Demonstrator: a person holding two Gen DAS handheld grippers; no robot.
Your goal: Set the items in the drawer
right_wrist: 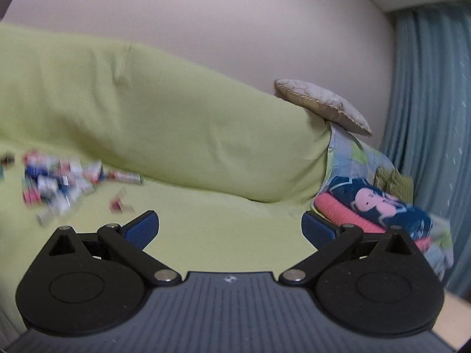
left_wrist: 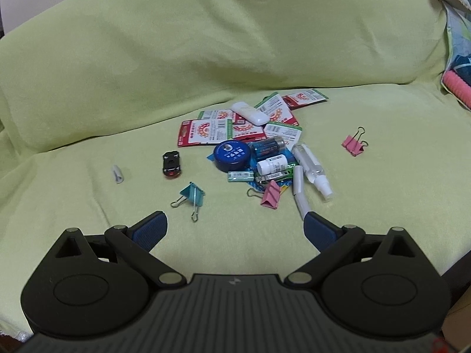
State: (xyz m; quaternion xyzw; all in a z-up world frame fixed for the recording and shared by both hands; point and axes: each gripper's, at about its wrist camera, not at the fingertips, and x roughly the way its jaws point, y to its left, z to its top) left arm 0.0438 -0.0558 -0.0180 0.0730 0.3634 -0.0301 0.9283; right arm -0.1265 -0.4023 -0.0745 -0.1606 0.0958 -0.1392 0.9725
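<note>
A heap of small items lies on the green cover (left_wrist: 368, 194): red-and-white cards (left_wrist: 203, 133), a white case (left_wrist: 249, 113), a blue round tin (left_wrist: 233, 155), a battery (left_wrist: 269, 146), a white pill bottle (left_wrist: 272, 164), a clear spray bottle (left_wrist: 312, 171), a pink binder clip (left_wrist: 271, 194). Apart from the heap lie a black toy car (left_wrist: 171, 164), a teal binder clip (left_wrist: 192, 195), a grey cap (left_wrist: 117, 173) and a second pink clip (left_wrist: 354, 144). My left gripper (left_wrist: 235, 231) hovers open just in front of them, holding nothing. My right gripper (right_wrist: 229, 229) is open and holds nothing, with the blurred heap (right_wrist: 59, 182) far to its left. No drawer is in view.
The green-covered backrest (left_wrist: 220, 44) rises behind the items. A beige cushion (right_wrist: 323, 106) sits on its right end. Patterned bedding with a pink ribbed roll (right_wrist: 347, 211) lies at the right, beside a blue curtain (right_wrist: 435, 117). Bare green seat lies ahead of the right gripper.
</note>
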